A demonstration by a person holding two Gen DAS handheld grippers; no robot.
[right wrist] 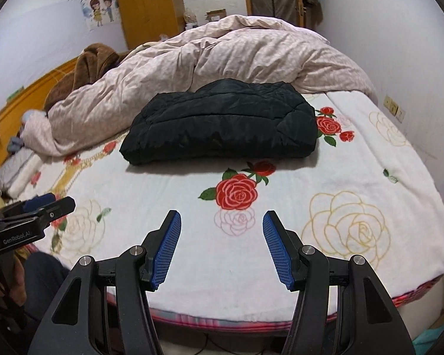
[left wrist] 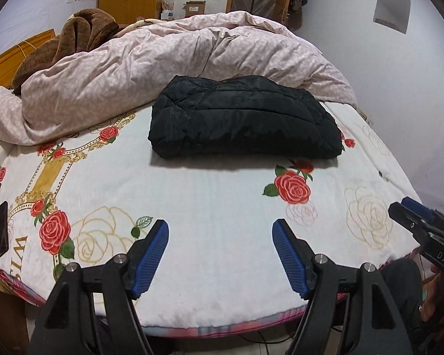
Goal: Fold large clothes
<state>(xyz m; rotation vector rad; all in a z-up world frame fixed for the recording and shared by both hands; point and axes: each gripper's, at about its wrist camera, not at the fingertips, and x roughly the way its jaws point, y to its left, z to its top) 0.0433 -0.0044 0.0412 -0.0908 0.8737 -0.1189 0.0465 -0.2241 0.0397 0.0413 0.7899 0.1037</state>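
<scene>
Left gripper [left wrist: 220,230] fingers spread apart, nothing between them. Right gripper [right wrist: 222,222] the same, released and empty. No earlier view, so only the current spread is told.

Black puffer jacket [left wrist: 242,118] lies folded into a thick block on the bed [left wrist: 222,207], ahead of both finger pairs and well apart from them, roughly centred between the tips in both views. The far side of the jacket is hidden by its own bulk; can't tell how the sleeves are tucked.

Behind the jacket a crumpled pink duvet [left wrist: 151,65] touches or nearly touches its back edge; the contact line is hidden. A brown blanket [left wrist: 80,29] is heaped beyond the duvet, to the left of the fingers and partly buried. A dark phone [left wrist: 1,227] lies far left of the left fingers, cut off by the fisheye rim. The far wardrobe [right wrist: 146,3] and wall poster [right wrist: 100,9] are small and distorted.

The right gripper shows only as a side tip at the right rim of the left view, and the other gripper likewise at the left rim of the right view. The person's hand [left wrist: 438,295] is barely visible, dim and cut off.

The flower-print sheet between fingers and jacket is bare. The near bed edge runs just under the fingers.
</scene>
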